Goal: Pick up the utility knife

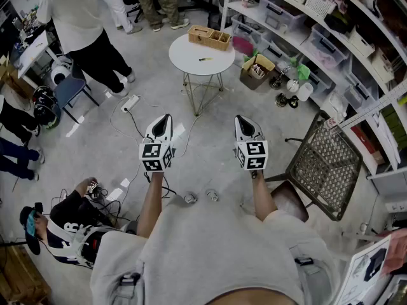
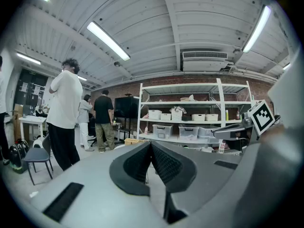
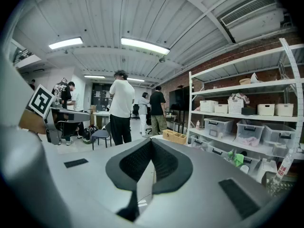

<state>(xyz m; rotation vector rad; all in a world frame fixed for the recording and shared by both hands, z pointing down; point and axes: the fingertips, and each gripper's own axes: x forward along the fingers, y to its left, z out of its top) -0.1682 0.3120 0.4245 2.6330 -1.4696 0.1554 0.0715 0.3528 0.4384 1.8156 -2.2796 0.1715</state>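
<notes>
The slim dark-and-yellow utility knife [image 1: 205, 59] lies crosswise on the round white table [image 1: 187, 54], well ahead and midway between the two claws, neither clearly nearer. The left gripper [image 1: 163, 118] and right gripper [image 1: 244, 119] both have their jaws pressed together, holding nothing.

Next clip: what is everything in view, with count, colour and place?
round table: one, white, ahead of the grippers
utility knife: one, yellowish, on the table
divided box: one, wooden, table's far edge
mesh chair: one, dark, at right
shelving: one, white, right wall, with bins
cardboard box: one, brown, floor by shelving
power strip: one, white, floor left of table
nearest standing person: one, white top, far left
left gripper: one, grey, fingers shut, empty
right gripper: one, grey, fingers shut, empty
</notes>
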